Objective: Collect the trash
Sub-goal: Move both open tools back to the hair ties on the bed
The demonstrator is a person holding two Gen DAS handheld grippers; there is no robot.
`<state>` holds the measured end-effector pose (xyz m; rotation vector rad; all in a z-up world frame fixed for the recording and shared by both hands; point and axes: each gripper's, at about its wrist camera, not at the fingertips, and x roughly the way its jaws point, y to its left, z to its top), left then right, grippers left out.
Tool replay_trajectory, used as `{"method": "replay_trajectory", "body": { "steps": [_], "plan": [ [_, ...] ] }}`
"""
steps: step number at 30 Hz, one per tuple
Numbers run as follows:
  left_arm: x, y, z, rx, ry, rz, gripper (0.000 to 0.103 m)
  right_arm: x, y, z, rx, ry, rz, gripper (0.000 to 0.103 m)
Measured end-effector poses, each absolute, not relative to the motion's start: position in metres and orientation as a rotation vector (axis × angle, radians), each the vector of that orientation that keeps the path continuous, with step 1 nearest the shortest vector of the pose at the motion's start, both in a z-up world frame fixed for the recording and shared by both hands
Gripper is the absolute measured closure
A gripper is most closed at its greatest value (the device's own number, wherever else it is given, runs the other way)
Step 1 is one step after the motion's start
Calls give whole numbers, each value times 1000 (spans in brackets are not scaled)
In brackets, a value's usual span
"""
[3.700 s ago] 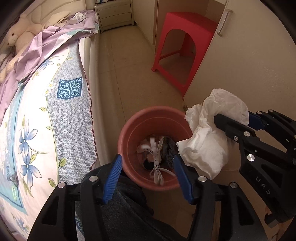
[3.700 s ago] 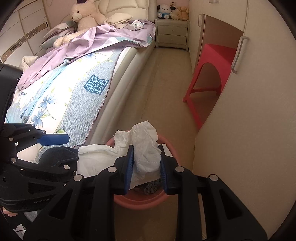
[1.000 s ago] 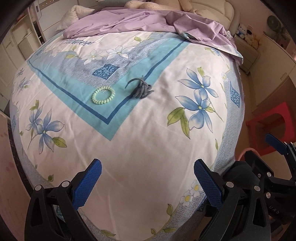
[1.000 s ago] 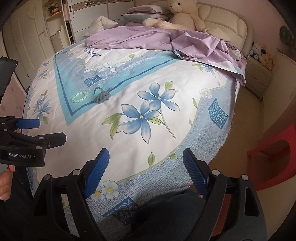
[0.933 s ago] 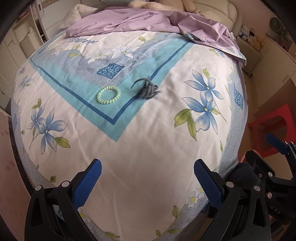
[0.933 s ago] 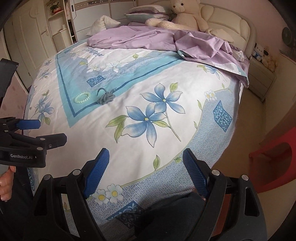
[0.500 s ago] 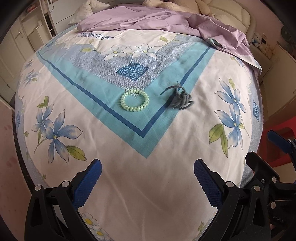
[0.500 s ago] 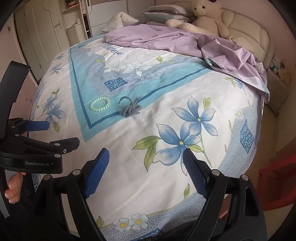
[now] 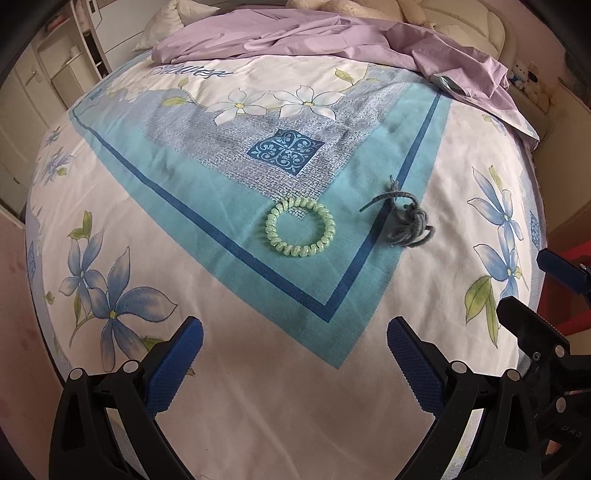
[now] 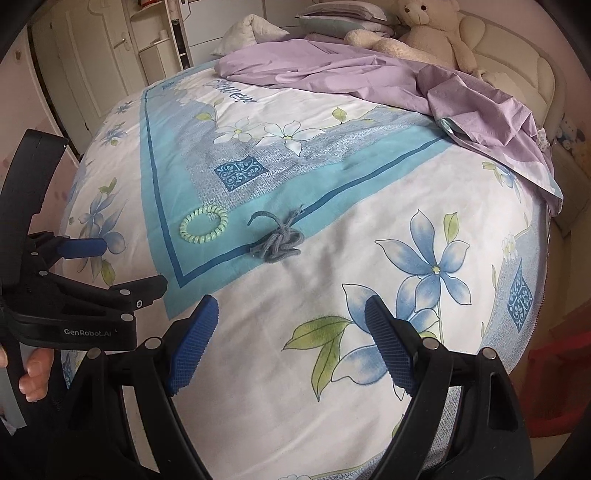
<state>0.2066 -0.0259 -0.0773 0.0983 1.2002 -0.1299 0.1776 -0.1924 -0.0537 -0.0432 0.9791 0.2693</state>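
Note:
A light green spiral hair tie [image 9: 300, 228] lies on the flowered bedspread [image 9: 258, 369], and a tangled grey cord [image 9: 404, 221] lies just right of it. Both also show in the right wrist view, the hair tie [image 10: 204, 224] left of the grey cord [image 10: 279, 242]. My left gripper [image 9: 294, 356] is open and empty, above the bed a short way in front of the hair tie. My right gripper [image 10: 290, 339] is open and empty, in front of the grey cord. The left gripper shows in the right wrist view [image 10: 110, 267] at the left.
A rumpled purple sheet [image 10: 388, 77] covers the far part of the bed, with a teddy bear [image 10: 432, 33] and pillows [image 10: 251, 35] behind it. A red stool [image 10: 557, 391] stands on the floor at the right. White cupboards [image 10: 110, 55] line the far left wall.
Both grippers have swung from the bin to the bed and moved closer to the hair tie and cord. The white tissue held by the right gripper 3.7 s ago is gone; both are open.

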Motion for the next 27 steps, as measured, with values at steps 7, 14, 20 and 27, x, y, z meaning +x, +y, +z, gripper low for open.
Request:
{"method": "replay_trajectory", "body": {
  "steps": [7,14,20,27],
  "plan": [
    [228,-15,-91,107,1211,-133,5,200,-182,-65,-36,997,283,23],
    [248,-11,-104,110,1220,-151,5,217,-173,-75,-54,1011,291,23],
    [256,-21,-112,148,1211,-206,5,229,-170,-82,-62,1020,285,23],
    [271,-31,-130,214,1232,-242,8,239,-169,-90,-67,1030,280,23]
  ]
}}
